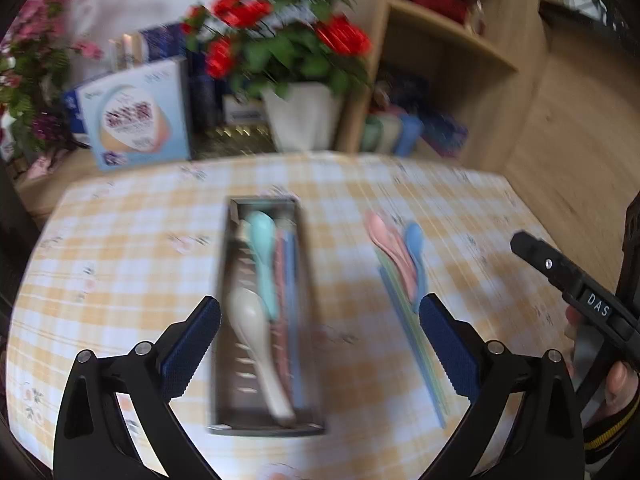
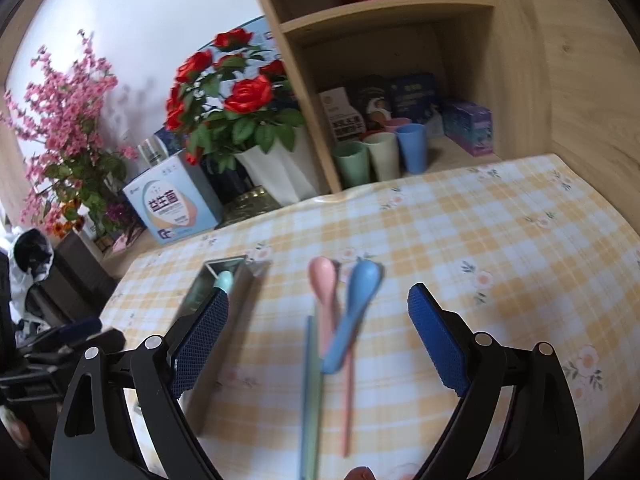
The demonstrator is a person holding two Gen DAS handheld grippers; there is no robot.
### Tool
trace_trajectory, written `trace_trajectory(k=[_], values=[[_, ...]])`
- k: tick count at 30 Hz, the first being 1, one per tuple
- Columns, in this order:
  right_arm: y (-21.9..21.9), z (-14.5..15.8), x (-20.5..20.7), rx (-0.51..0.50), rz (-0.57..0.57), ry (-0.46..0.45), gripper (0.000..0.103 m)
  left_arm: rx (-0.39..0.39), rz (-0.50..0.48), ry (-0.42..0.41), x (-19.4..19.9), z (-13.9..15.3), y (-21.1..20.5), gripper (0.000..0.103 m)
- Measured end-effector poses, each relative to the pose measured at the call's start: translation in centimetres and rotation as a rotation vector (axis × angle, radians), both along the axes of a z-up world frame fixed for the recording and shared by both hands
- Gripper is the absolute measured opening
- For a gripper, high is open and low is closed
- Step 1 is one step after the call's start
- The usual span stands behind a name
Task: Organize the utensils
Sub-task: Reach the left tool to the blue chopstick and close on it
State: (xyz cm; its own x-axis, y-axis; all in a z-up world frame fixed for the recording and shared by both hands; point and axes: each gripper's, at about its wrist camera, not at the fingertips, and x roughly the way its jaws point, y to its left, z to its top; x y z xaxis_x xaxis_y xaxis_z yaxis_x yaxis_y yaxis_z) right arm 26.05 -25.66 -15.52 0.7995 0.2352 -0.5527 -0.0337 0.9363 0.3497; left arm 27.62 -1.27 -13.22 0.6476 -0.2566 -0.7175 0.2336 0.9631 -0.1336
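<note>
Your left gripper (image 1: 320, 316) stands wide and empty above the metal tray (image 1: 224, 320), which holds a white spoon (image 1: 256, 344) and a teal spoon (image 1: 262, 248). Your right gripper (image 2: 320, 308) gapes wide, empty, over the pink spoon (image 2: 326, 292), blue spoon (image 2: 354, 308) and what appear to be green chopsticks (image 2: 312, 392) on the checked tablecloth (image 2: 480, 248), right of the tray.

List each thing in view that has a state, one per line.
Utensil tray: partly filled.
Teal spoon: in tray.
White spoon: in tray.
Pink spoon: loose on table.
Blue spoon: loose, lying across the pink one.
Left tool: open, empty.
Right tool: open, empty.
</note>
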Motion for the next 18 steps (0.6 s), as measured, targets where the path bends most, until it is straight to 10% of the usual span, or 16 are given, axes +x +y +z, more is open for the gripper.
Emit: trace_trajectory(k=[8,18], values=[[-3.0,-3.5,-0.8,-0.03,-0.062,0.041,0.088,0.079,-0.008,0.069,1.3,-3.7,-5.8,0.096],[-5.0,-6.8,-0.2,0.008,-0.074,0.081,0.088,0.065,-0.061,0.267,3.5,-9.2,-9.5,0.038]])
